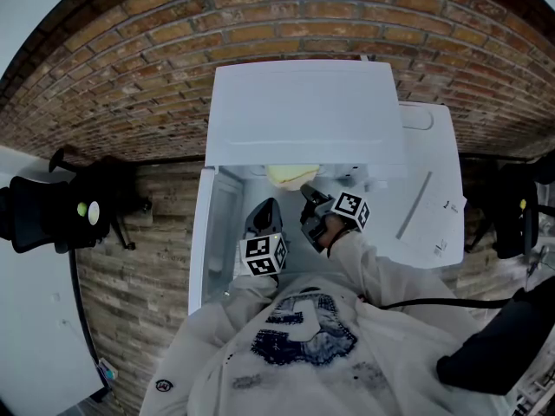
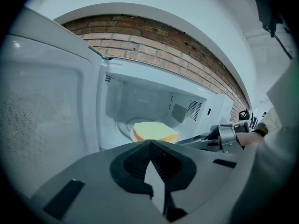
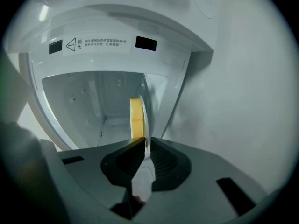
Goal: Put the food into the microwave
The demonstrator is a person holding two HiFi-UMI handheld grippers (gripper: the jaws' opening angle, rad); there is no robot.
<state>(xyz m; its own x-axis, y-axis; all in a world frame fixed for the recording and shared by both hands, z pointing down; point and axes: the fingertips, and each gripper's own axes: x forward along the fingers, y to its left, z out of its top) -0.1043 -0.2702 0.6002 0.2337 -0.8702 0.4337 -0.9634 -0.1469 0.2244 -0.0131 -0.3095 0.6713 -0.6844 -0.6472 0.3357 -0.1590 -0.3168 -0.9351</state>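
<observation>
Red brick wall (image 1: 286,24) behind an open white box microwave (image 1: 303,111). The right gripper (image 3: 144,146) clamps the round white plate (image 3: 147,115) of flat yellow food (image 3: 136,118). The left gripper (image 2: 150,146) is closed on nothing.

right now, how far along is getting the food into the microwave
Done: the microwave has its door open, and the food on its plate sits inside. In hand: the right claw is shut on the plate's rim, while the left claw is shut and empty. Left: release the plate, withdraw the claw, and probably close the door.
</observation>
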